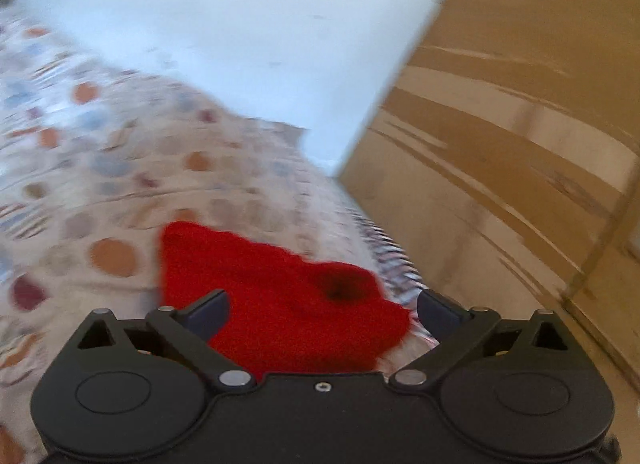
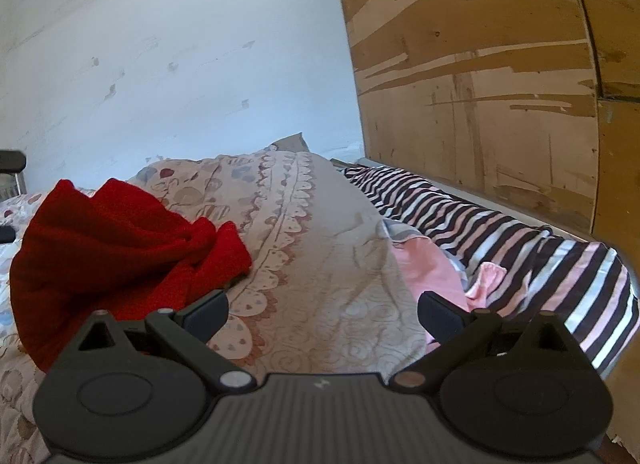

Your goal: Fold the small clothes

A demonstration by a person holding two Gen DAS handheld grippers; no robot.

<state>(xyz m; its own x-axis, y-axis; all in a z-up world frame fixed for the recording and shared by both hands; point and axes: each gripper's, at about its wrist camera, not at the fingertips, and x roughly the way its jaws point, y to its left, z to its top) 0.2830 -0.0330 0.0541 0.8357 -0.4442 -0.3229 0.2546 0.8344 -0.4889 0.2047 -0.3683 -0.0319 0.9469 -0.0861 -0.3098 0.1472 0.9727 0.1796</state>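
A small red knitted garment point(image 1: 272, 288) lies on the patterned bedspread point(image 1: 100, 168), right in front of my left gripper point(image 1: 322, 316). The left jaws stand wide open; the red cloth shows between and below them, with neither pad pressing on it. The left wrist view is blurred. In the right wrist view the same red garment point(image 2: 116, 240) sits bunched in folds at the left, beside my right gripper point(image 2: 322, 316). The right gripper is open over bare bedspread point(image 2: 332, 248), its left finger point(image 2: 206, 314) close to the red cloth's edge.
A brown wooden headboard or panel point(image 2: 480, 84) rises at the right, a pale wall point(image 2: 180, 56) behind the bed. A black, white and pink striped pillow point(image 2: 520, 240) and pink cloth point(image 2: 424, 268) lie along the right side. A dark object point(image 2: 12, 162) shows at the far left.
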